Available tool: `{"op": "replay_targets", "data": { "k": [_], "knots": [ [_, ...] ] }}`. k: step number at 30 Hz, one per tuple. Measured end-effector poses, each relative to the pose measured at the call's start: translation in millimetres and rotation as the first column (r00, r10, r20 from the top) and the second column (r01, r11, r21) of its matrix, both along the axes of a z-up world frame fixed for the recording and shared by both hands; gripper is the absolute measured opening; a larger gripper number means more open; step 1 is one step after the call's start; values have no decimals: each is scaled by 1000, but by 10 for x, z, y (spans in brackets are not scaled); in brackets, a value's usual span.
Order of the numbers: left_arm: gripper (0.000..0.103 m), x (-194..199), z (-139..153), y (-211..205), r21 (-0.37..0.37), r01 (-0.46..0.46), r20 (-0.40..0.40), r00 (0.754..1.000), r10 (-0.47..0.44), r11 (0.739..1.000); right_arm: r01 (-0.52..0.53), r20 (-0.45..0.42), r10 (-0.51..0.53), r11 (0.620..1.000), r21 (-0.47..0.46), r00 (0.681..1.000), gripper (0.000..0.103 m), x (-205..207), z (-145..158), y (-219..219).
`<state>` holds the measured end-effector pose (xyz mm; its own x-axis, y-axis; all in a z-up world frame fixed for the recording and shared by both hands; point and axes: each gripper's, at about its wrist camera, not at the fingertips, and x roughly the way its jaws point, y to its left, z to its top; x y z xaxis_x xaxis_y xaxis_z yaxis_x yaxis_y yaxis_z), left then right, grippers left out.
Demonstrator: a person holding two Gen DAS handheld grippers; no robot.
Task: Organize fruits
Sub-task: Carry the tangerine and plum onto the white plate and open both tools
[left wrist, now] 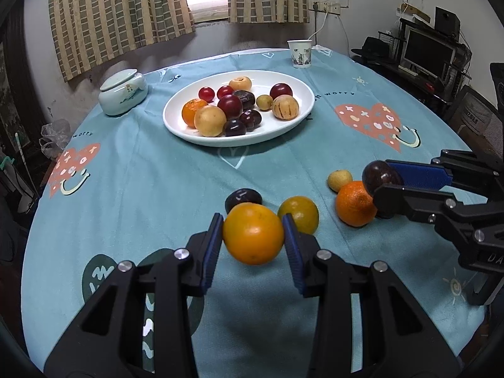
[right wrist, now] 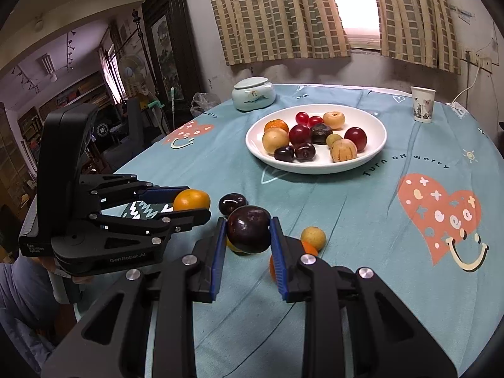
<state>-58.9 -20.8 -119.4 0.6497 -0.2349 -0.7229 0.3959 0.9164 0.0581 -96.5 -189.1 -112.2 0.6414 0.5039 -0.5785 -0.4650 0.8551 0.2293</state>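
White plate [left wrist: 296, 126] with eleven fruits, left fingers [left wrist: 214, 236] clamping orange [left wrist: 253, 236], right fingers [right wrist: 277, 245] clamping plum [right wrist: 249, 233]

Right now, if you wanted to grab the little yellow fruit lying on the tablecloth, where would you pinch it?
Probably across its middle, from above. The little yellow fruit is small and round, so pads on opposite sides should hold it. An orange sits right beside it, so pinch on the sides away from that. Both grippers are full now: left gripper, right gripper.

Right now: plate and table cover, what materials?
Plate: looks like glazed white ceramic, glossy with soft highlights on the rim; could be melamine. Table cover: teal printed cloth, matte, with creases and slight wrinkling; looks like woven fabric.
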Motion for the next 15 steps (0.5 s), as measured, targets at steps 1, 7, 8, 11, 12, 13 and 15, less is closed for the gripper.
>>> {"op": "replay_targets", "data": {
  "k": [1, 7, 8, 11, 12, 13, 15],
  "knots": [
    [39, -17, 13, -2, 3, 0, 4, 1000, 0, 1000, -3, 1, 3, 1000, -2, 1000, 28, -25, 9, 7],
    [39, -143, 112, -15, 11, 2, 34, 999, -2, 1000, -3, 10, 3, 1000, -8, 1000, 28, -127, 63, 8],
    [39, -161, 127, -17, 13, 0, 39, 999, -1, 1000, 0, 11, 0, 1000, -11, 1000, 28, -146, 75, 11],
    [39, -250, 175, -13, 18, -3, 58, 998, 2, 1000, 1, 15, -1, 1000, -11, 1000, 28, -215, 101, 20],
    [39, -276, 186, -4, 24, -8, 67, 998, 7, 1000, 2, 17, -2, 1000, -14, 1000, 28, -234, 107, 29],
    [39, -294, 194, 10, 28, -16, 74, 997, 13, 999, 5, 21, -5, 1000, -20, 1000, 28, -259, 111, 35],
    [39, -325, 211, 71, 20, -25, 71, 997, 23, 999, 20, 30, -19, 999, -42, 999, 28, -314, 117, 33]
  ]
}}
